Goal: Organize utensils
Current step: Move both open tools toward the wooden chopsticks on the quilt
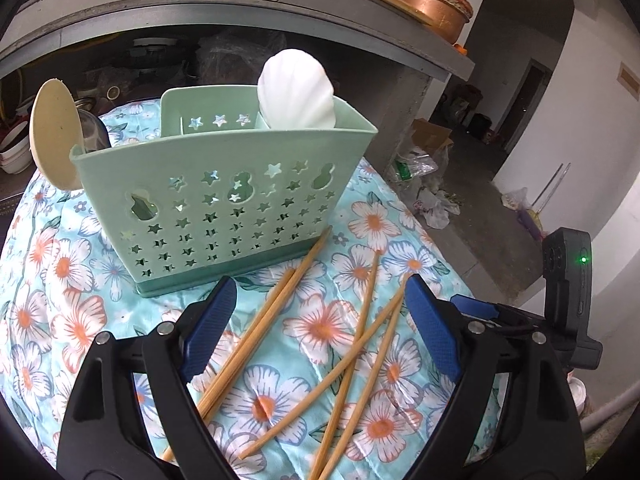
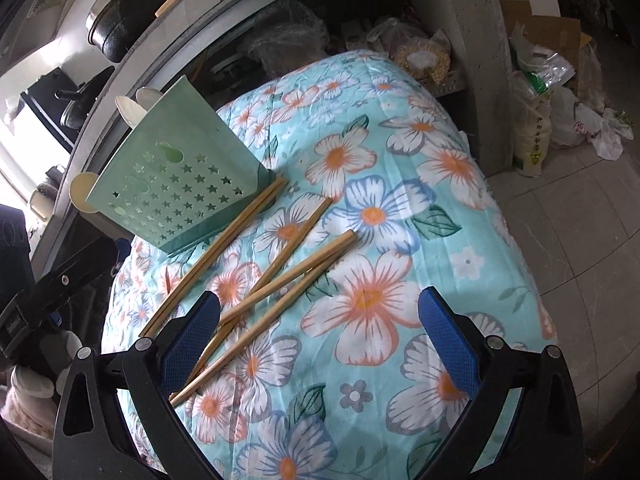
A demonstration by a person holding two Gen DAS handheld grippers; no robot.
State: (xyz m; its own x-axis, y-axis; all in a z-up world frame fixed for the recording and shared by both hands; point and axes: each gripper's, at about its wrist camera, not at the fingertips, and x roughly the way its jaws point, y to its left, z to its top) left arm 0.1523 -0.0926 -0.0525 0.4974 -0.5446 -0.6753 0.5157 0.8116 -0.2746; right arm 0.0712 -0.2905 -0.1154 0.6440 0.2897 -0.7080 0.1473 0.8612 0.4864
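A mint-green utensil caddy with star cut-outs stands on the floral cloth; it also shows in the right wrist view. A white shell-shaped spoon stands in it, and a beige spoon rises at its left end. Several bamboo chopsticks lie loose and crossed on the cloth in front of it, also seen in the right wrist view. My left gripper is open just above the chopsticks. My right gripper is open and empty, with the chopsticks by its left finger.
The table is covered by a teal floral cloth. A grey counter with a copper pot runs behind. Bags and a cardboard box lie on the tiled floor to the right. The right gripper's body shows at right.
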